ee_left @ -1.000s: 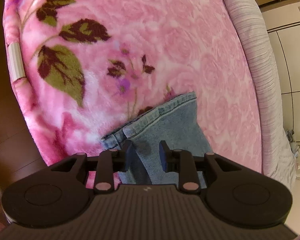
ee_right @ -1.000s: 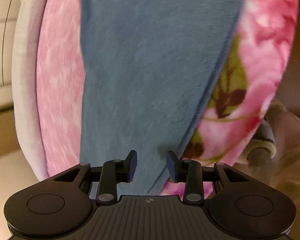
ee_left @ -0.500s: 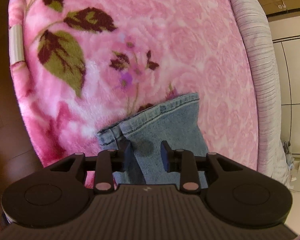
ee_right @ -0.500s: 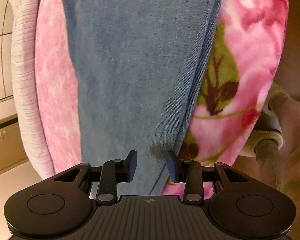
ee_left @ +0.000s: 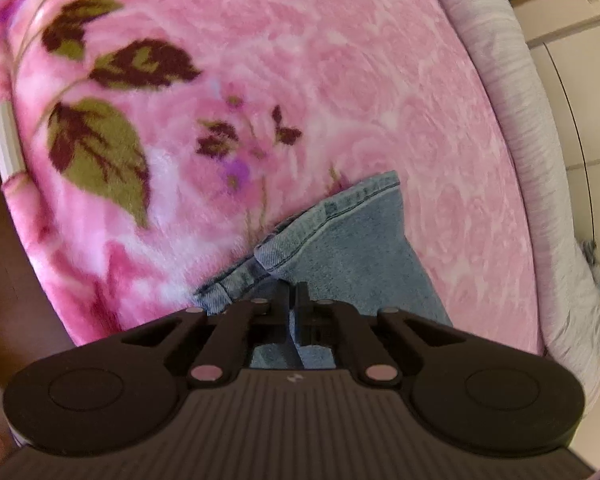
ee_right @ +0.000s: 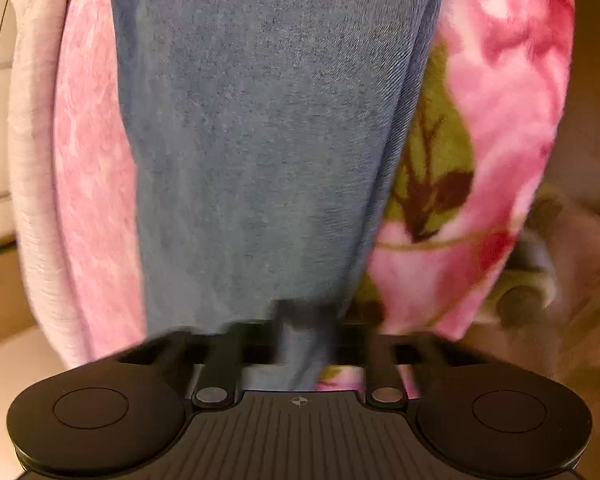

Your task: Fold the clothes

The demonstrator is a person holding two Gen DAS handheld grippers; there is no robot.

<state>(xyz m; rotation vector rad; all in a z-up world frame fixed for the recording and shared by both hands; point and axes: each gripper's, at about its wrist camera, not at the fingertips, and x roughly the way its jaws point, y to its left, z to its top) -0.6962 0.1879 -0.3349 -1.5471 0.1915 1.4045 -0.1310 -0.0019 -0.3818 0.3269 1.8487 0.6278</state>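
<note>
Blue jeans (ee_left: 356,248) lie on a pink floral blanket (ee_left: 260,60). In the left wrist view one leg's stitched hem points up and left, folded over at its corner. My left gripper (ee_left: 293,304) is closing, its fingers drawn together and pinching the denim just behind that hem. In the right wrist view the jeans (ee_right: 260,120) run as a broad blue band up the middle of the blanket (ee_right: 500,120). My right gripper (ee_right: 306,320), blurred, is closing with a bunched strip of denim near the band's right edge squeezed between its fingers.
A grey ribbed bed edge (ee_left: 512,100) borders the blanket on the right, with pale cabinets beyond. Dark floor (ee_left: 4,260) lies past the blanket's left edge. In the right wrist view the same grey edge (ee_right: 32,160) is at the left, and a person's slippered foot (ee_right: 532,292) at the right.
Both grippers stood open over the denim and have now closed on it. The hem under the left gripper has bunched and lifted a little. Neither hand has shifted much.
</note>
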